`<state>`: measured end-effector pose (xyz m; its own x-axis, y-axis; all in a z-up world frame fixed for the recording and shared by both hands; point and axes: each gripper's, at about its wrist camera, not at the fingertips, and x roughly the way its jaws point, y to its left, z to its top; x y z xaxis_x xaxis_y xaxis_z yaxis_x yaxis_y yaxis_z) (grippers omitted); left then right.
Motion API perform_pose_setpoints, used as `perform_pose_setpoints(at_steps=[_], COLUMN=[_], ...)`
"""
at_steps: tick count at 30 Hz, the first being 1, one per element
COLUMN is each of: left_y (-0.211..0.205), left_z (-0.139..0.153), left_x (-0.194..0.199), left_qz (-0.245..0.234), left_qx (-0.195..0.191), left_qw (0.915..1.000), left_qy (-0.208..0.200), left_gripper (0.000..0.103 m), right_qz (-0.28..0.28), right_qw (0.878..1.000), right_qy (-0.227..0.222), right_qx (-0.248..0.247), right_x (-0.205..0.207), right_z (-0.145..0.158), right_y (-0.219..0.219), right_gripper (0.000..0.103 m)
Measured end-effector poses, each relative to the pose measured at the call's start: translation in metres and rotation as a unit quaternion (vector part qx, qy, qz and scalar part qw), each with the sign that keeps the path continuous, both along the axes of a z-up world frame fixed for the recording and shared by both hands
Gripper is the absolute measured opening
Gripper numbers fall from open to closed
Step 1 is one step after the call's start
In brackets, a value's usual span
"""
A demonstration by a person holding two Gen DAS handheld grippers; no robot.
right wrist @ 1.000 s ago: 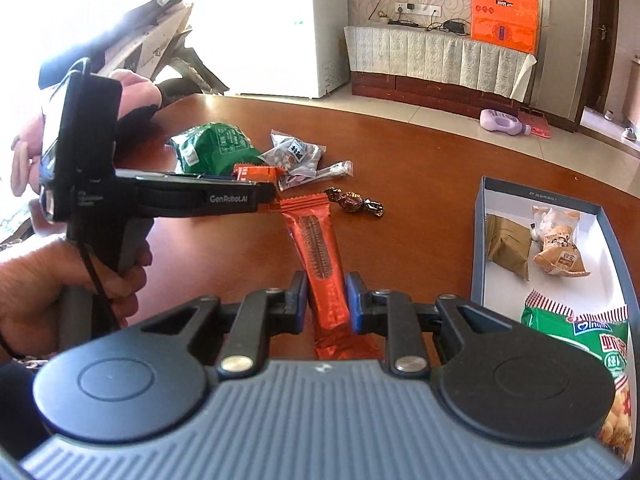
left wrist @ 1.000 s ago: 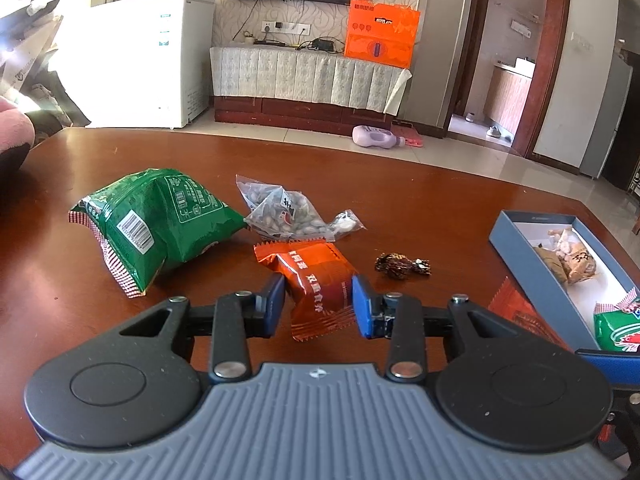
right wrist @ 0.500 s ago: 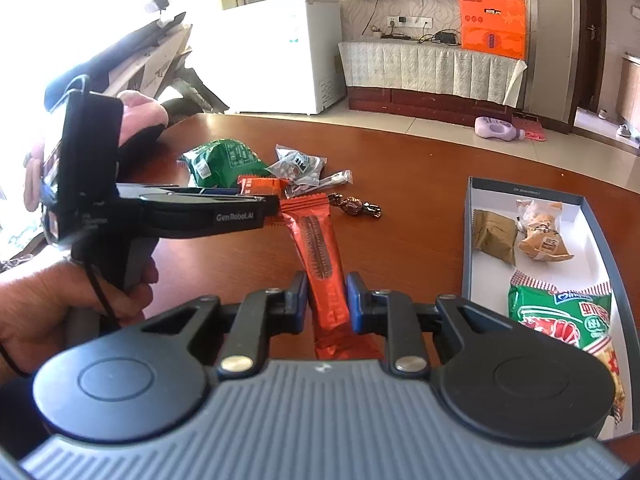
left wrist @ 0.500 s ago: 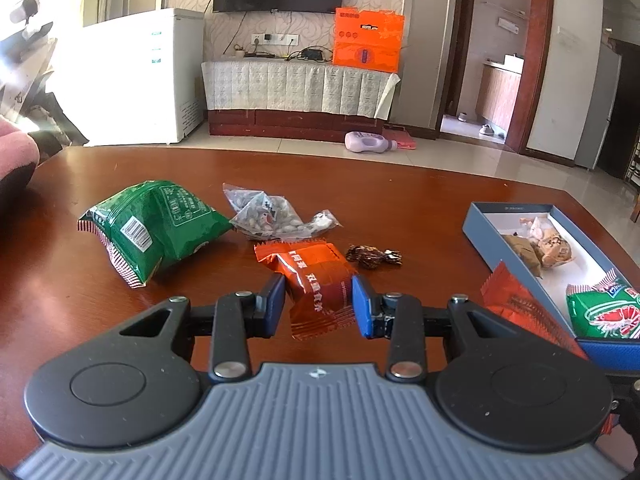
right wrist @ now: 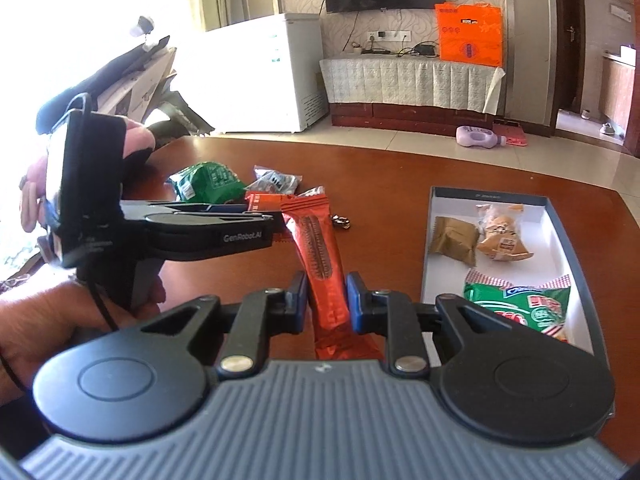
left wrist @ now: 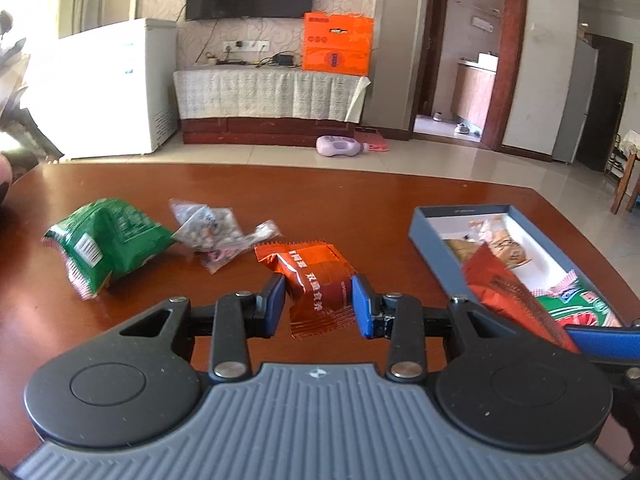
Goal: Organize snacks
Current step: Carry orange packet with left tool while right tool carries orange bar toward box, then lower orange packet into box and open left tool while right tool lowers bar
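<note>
While both devices hang over the reddish-brown wooden desk (left wrist: 360, 196), each has a snack between its blue pads.

Left hand-held gripper (left wrist: 319, 304): jaws partly closed against the sides of a squat orange foil snack packet with white lettering (left wrist: 310, 282); the packet's lower edge hangs clear of the desk, so it looks lifted.

Right hand-held gripper (right wrist: 327, 304): jaws narrowed tight on a long orange-red snack bar wrapper (right wrist: 320, 264), held near its lower half with the crimped top pointing away from the camera. In the left view the same bar slants across the near left corner of the box.

Open blue cardboard box with white interior (right wrist: 556, 220), on the desk's right side: holds a brown square-wrapped pastry (right wrist: 452, 240), a tan bun in clear wrapping (right wrist: 502, 238) and a green-and-red crisp bag (right wrist: 520, 308).

Loose on the desk, left of the box:
- crumpled green snack bag with a barcode label (left wrist: 108, 240);
- clear plastic bag of small wrapped sweets (left wrist: 216, 232), touching the green bag's right edge;
- small dark twist-wrapped candy (right wrist: 341, 222), seen only in the right view, just beyond the bar.

Person's left hand (right wrist: 60, 328): wrapped round the left device's grip.
</note>
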<state>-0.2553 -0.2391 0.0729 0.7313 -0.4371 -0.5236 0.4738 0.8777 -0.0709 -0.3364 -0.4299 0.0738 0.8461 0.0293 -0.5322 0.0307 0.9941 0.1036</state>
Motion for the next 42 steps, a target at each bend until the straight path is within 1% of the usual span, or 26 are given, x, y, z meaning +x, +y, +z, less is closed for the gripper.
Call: perform_pose_setpoints(at_steps=[12, 20, 32, 42], left_y=[-0.055, -0.087, -0.133, -0.185], left_z=[0.027, 0.037, 0.039, 0.024], left_x=[-0.014, -0.02, -0.021, -0.006], left_qz=[-0.045, -0.067, -0.096, -0.115], left_qx=[-0.002, 0.001, 0.007, 0.022], left_qw=[0.9988, 0.9973, 0.9949, 0.9927], left_qy=[-0.019, -0.028, -0.032, -0.028], left_gripper=[0.042, 0.042, 0.042, 0.042], right_qz=[-0.04, -0.07, -0.097, -0.141], right_qw=[0.999, 0.997, 0.994, 0.988], right_qy=[-0.023, -0.033, -0.037, -0.038], right_qx=[0.012, 0.024, 0.033, 0.053], right_x=[-0.022, -0.034, -0.042, -0.045], right_z=[0.008, 0.01, 0.008, 0.003], right_y=[-0.033, -0.055, -0.086, -0.113], right_gripper=[0.024, 0.024, 0.024, 0.023])
